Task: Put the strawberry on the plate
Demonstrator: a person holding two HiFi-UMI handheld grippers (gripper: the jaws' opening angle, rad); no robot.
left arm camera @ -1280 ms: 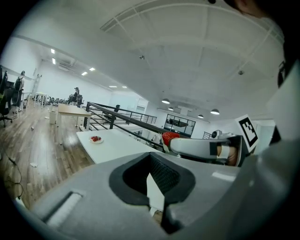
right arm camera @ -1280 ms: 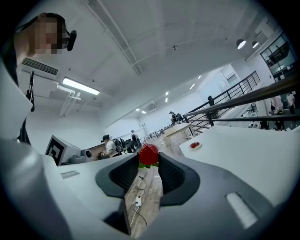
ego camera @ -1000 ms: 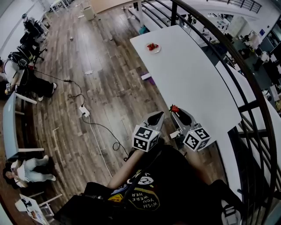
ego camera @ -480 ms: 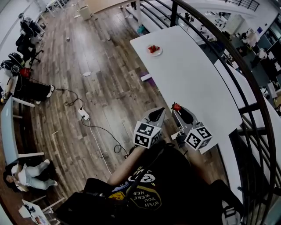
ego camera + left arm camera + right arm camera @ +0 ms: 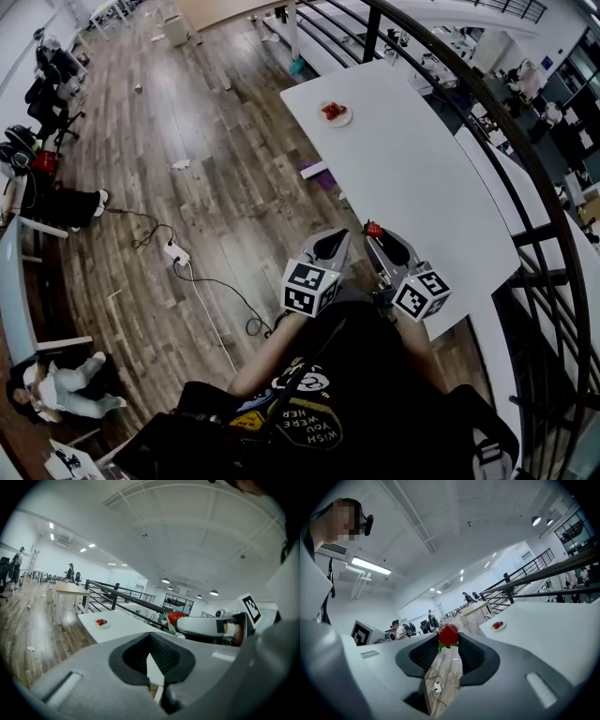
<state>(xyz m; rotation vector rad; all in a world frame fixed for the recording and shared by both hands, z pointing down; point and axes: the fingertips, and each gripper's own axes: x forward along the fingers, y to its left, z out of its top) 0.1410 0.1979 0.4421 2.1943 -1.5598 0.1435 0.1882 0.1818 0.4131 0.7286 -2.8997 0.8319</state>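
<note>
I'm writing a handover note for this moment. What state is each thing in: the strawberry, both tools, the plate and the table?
strawberry, held off the table, pinched at the tips of the right tool, not yet on the plate
right tool, shut on the strawberry
left tool, shut, nothing in it
plate, at the table's far end, already holding red fruit
table, carrying the plate

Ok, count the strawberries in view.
2 at least: one strawberry in the right gripper; more red ones on the plate at the table's far end, too small to count.
</note>
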